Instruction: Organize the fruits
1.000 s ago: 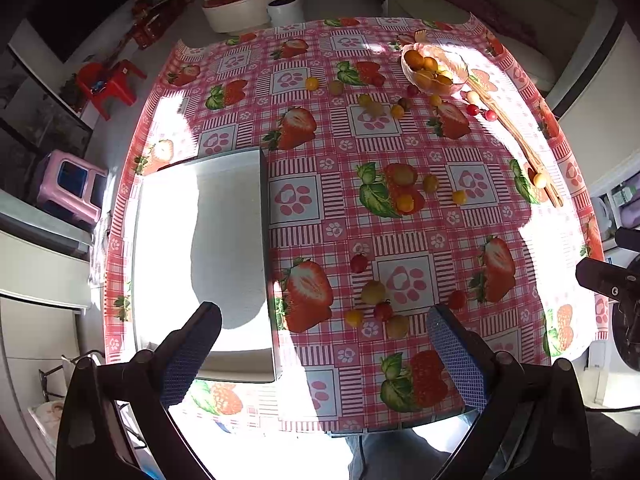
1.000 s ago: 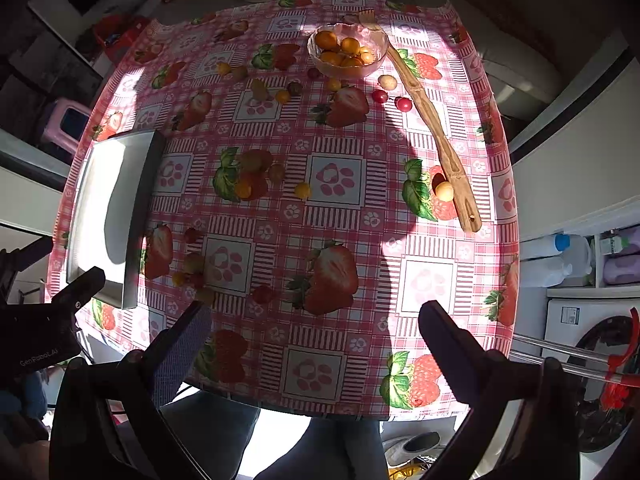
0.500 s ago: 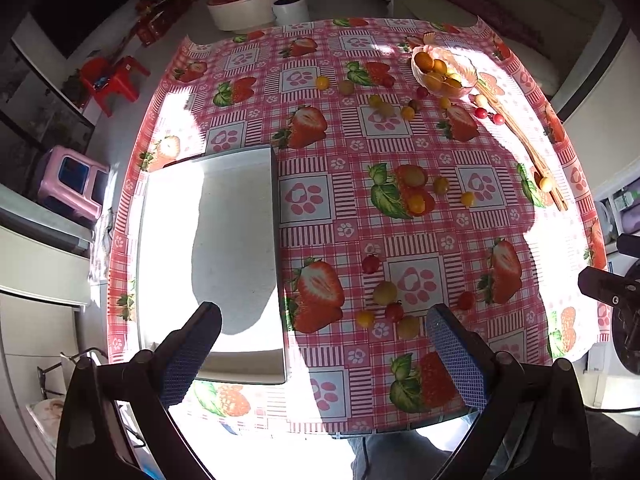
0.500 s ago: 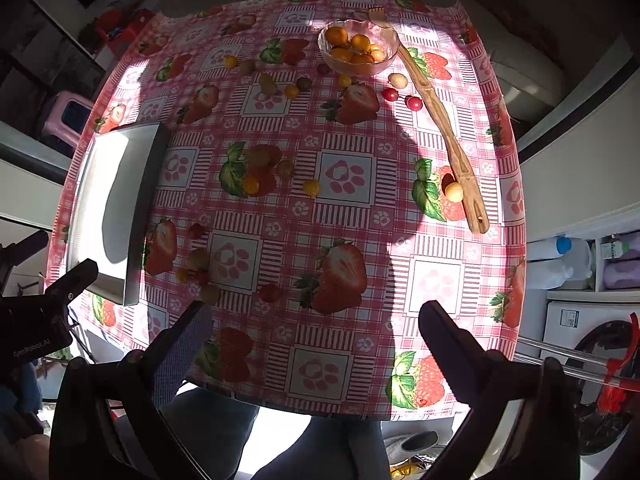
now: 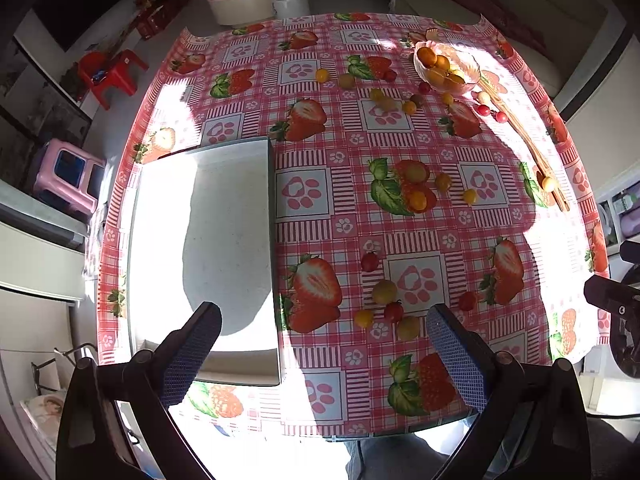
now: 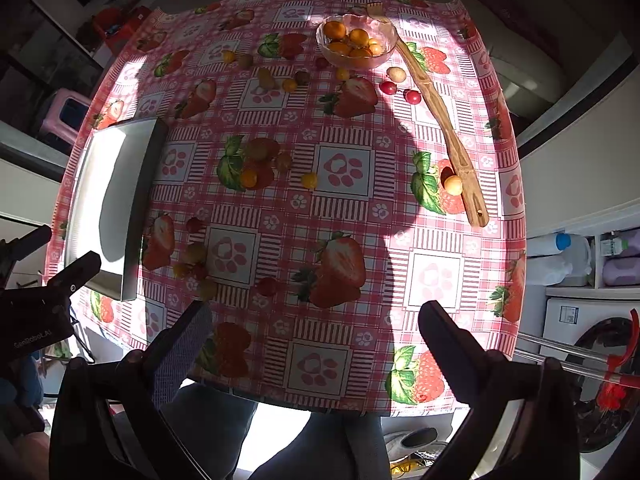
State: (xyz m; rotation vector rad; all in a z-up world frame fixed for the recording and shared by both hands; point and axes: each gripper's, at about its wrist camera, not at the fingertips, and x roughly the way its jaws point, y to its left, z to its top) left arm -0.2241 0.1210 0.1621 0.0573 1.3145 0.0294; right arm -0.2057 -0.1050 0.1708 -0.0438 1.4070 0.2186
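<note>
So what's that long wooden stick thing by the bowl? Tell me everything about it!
The wooden fork looks like light brown carved wood, long and thin, with a slit at its near end and short prongs at the far end beside the glass bowl. It lies flat, slanting across the tablecloth. A yellow fruit sits against it. No claw touches it.

Table (image 5: 328, 224) under pink checked strawberry-print cloth. On it: grey rectangular tray (image 5: 224, 240) at left edge; glass bowl (image 6: 386, 46) of orange fruit at far side; long wooden fork (image 6: 448, 128) along right side; small red and yellow fruits (image 5: 385, 292) scattered loose across cloth, cluster near front edge
</note>
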